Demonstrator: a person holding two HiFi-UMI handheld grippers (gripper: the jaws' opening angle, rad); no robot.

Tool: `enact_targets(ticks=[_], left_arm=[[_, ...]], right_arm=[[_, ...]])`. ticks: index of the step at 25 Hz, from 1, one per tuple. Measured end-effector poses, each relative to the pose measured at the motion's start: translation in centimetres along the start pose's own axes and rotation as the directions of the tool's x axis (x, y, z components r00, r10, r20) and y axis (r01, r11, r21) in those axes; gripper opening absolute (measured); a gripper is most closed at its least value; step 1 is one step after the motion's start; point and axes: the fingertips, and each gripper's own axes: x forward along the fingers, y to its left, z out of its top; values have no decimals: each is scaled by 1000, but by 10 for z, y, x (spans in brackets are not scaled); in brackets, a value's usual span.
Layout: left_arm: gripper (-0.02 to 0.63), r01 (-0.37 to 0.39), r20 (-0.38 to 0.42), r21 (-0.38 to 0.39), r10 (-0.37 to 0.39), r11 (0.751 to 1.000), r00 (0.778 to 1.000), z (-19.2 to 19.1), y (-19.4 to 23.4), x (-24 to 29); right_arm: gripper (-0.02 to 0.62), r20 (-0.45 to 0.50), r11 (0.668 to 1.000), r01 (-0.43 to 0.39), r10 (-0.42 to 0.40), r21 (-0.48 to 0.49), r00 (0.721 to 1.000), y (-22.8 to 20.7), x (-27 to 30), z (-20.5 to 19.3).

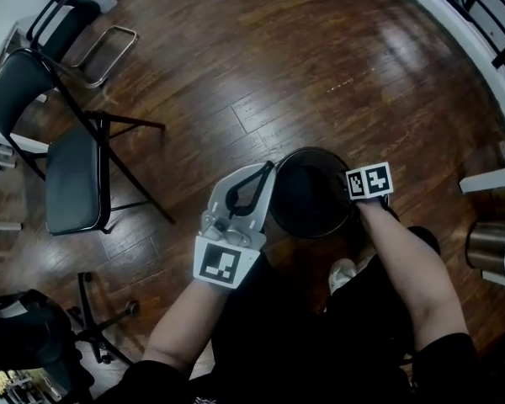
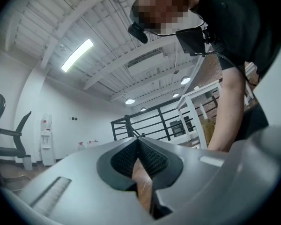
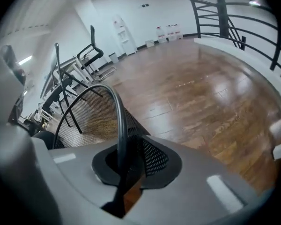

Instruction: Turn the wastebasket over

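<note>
The black wire-mesh wastebasket stands on the wooden floor in front of the person, its mouth facing up toward the head view. My right gripper is shut on the basket's round rim, which runs down between the pads; the mesh wall fills the left of the right gripper view. In the head view only this gripper's marker cube shows, at the basket's right rim. My left gripper lies by the basket's left rim, shut with nothing between its pads.
A black folding chair stands to the left, and another chair at the top left. A white curved railing base runs along the right. A steel can and a white ledge are at the right edge. An office chair base sits lower left.
</note>
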Motion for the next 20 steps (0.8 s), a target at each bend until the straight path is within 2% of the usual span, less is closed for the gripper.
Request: enact_targets(ticks=[3, 5, 7, 8, 10, 14, 16, 17, 18, 20], left_arm=[[0, -10, -40, -34, 9, 999, 999, -9, 9, -12], [0, -16, -25, -39, 15, 999, 1000, -9, 15, -15], [0, -17, -3, -22, 17, 1000, 1000, -8, 17, -12], [0, -20, 5, -17, 20, 1000, 1000, -7, 17, -9], [0, -26, 16, -18, 27, 999, 1000, -6, 18, -5], [0, -21, 8, -30, 21, 999, 1000, -11, 20, -4], [0, -21, 3, -29, 21, 999, 1000, -13, 22, -3], [0, -23, 3, -28, 23, 999, 1000, -15, 24, -1], [0, -26, 4, -28, 26, 999, 1000, -16, 26, 1], [0, -31, -2, -31, 31, 999, 1000, -18, 28, 4]], right_arm=[[37, -28, 999, 22, -22, 29, 999, 0, 17, -12], [38, -9, 998, 27, -26, 55, 1000, 0, 23, -13], [50, 15, 993, 8, -10, 120, 1000, -2, 23, -13], [73, 12, 985, -20, 18, 174, 1000, -2, 21, -17], [179, 23, 960, -96, 94, 262, 995, 3, 11, -20], [207, 147, 947, -203, 171, 249, 974, 16, -38, 5], [202, 249, 939, -265, 209, 218, 946, 21, -66, 28], [201, 313, 936, -295, 226, 192, 923, 22, -80, 43], [199, 384, 933, -324, 245, 155, 890, 23, -93, 58], [161, 525, 924, -372, 276, 84, 805, 24, -112, 82]])
